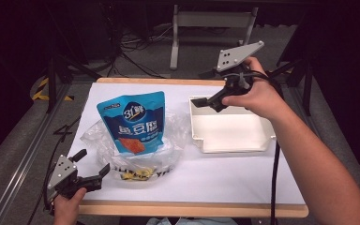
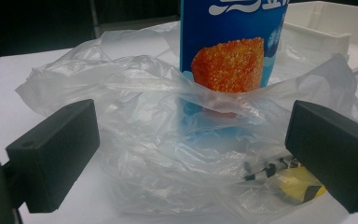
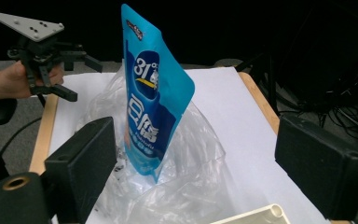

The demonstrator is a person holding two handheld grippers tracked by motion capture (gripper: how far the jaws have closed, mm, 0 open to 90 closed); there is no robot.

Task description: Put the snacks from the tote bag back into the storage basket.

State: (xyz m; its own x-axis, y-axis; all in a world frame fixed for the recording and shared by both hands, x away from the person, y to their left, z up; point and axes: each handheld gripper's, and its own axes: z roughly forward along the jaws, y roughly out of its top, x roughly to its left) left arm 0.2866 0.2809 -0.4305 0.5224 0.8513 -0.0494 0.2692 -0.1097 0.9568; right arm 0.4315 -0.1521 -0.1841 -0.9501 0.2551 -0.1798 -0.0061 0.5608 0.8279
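At the worktop's [image 1: 225, 180] near left corner, the left gripper [image 1: 93, 169] hangs just off the edge in a hand, its jaws spread wide and holding nothing; in the left gripper view they frame the crumpled clear plastic bag [image 2: 177, 154] that lies close in front of them. That bag sits on the left half of the worktop, nearer the front edge than the back, with a blue stand-up pouch [image 1: 133, 122] rising upright out of its open mouth and some small yellow-and-black item [image 2: 303, 182] lying inside near the bottom. The bag looks thin, limp and slippery, likely to slide and bunch when pulled, so a pinch on a gathered fold of its rim seems the surest hold. The pouch looks light and flexible, stiffest along its sealed top edge, which would be the better place to grip, since squeezing the printed belly might only dent it. Right of the bag, a shallow white tray [image 1: 229, 146] rests on the right half, apart from it. Over the tray's far left corner the right gripper [image 1: 205, 103] hovers, jaws wide apart and empty.
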